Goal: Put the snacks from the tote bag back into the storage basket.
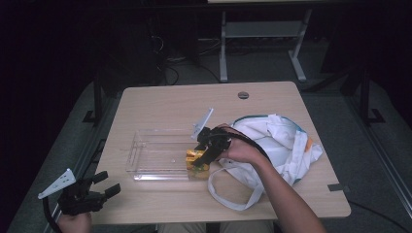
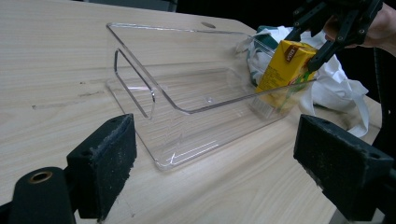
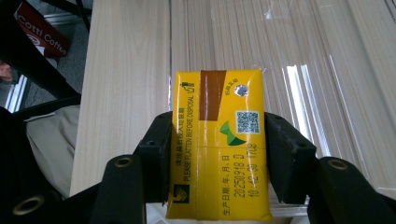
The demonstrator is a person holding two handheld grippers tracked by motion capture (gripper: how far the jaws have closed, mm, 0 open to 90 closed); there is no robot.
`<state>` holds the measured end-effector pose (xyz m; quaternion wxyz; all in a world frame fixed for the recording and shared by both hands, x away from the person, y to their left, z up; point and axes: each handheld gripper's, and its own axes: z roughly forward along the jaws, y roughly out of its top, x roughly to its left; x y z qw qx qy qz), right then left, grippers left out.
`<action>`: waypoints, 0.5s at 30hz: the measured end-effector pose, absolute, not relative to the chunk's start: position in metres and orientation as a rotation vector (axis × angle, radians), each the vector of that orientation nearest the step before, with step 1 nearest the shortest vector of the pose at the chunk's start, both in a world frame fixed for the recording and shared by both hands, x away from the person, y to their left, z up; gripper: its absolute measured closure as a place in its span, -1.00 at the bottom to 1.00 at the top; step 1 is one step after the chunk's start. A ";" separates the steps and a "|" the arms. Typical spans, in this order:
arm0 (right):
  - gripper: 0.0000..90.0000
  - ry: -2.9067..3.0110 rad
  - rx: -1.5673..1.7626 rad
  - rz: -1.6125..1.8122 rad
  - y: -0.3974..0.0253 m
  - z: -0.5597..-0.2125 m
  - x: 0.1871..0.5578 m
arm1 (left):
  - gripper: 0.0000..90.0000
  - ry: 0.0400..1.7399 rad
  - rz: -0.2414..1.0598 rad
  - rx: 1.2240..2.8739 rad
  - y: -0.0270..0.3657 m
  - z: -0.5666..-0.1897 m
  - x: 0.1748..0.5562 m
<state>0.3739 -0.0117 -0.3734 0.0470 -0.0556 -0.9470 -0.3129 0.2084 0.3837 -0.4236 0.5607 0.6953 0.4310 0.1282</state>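
The yellow drink carton (image 3: 218, 144) carries the printed line "PLEASE FLATTEN BEFORE DISPOSAL", a date code reading "20250918 D", a QR code, a foil straw port and a brown band. A red item at the upper left of the right gripper view reads "Cotti Coffee" (image 3: 41, 29).

Right gripper (image 3: 218, 156): clamped on the carton, one black pad (image 3: 159, 149) flat against each narrow side. In the high view the right gripper (image 1: 210, 148) holds the carton (image 1: 197, 158) at the near right end of the clear plastic tray (image 1: 145, 167). In the left gripper view the carton (image 2: 282, 70) stands tilted, its lower end inside the tray (image 2: 140, 88). The right hand (image 1: 243, 150) reaches in from the right, forearm crossing the white cloth bag (image 1: 282, 141).

Left gripper (image 2: 215, 163): jaws spread wide, nothing between them, aimed at the tray. In the high view the left gripper (image 1: 104, 187) sits at the near left corner of the bench (image 1: 170, 102), well apart from the tray, held by the left hand (image 1: 75, 222).
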 end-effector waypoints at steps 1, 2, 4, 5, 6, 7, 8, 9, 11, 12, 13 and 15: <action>0.06 -2.890 -0.169 -0.957 -0.012 -0.373 0.374 | -0.72 1.017 0.302 1.637 0.384 -0.424 0.208; 0.06 -2.891 -0.163 -0.958 -0.011 -0.374 0.374 | -0.72 1.016 0.302 1.637 0.384 -0.424 0.208; 0.06 -2.892 -0.161 -0.959 -0.011 -0.374 0.373 | -0.72 1.017 0.302 1.639 0.384 -0.424 0.208; 0.06 -2.888 -0.165 -0.959 -0.011 -0.374 0.373 | -0.72 1.016 0.302 1.638 0.384 -0.424 0.208; 0.05 -2.887 -0.166 -0.960 -0.011 -0.374 0.373 | -0.72 1.015 0.303 1.639 0.383 -0.423 0.208; 0.05 -2.883 -0.172 -0.957 -0.011 -0.373 0.373 | -0.72 1.014 0.304 1.641 0.383 -0.423 0.208; 0.05 -2.881 -0.173 -0.957 -0.012 -0.373 0.373 | -0.72 1.015 0.303 1.640 0.383 -0.423 0.208; 0.04 -2.878 -0.176 -0.955 -0.012 -0.373 0.372 | -0.72 1.015 0.302 1.639 0.383 -0.424 0.208; 0.03 -2.875 -0.173 -0.955 -0.012 -0.373 0.372 | -0.72 1.016 0.303 1.638 0.383 -0.424 0.208; 0.03 -2.873 -0.170 -0.955 -0.012 -0.374 0.372 | -0.72 1.014 0.304 1.640 0.383 -0.423 0.208; 0.03 -2.872 -0.168 -0.955 -0.012 -0.373 0.372 | -0.72 1.015 0.304 1.638 0.383 -0.423 0.208; 0.03 -2.870 -0.170 -0.955 -0.012 -0.373 0.372 | -0.72 1.014 0.305 1.639 0.383 -0.423 0.208</action>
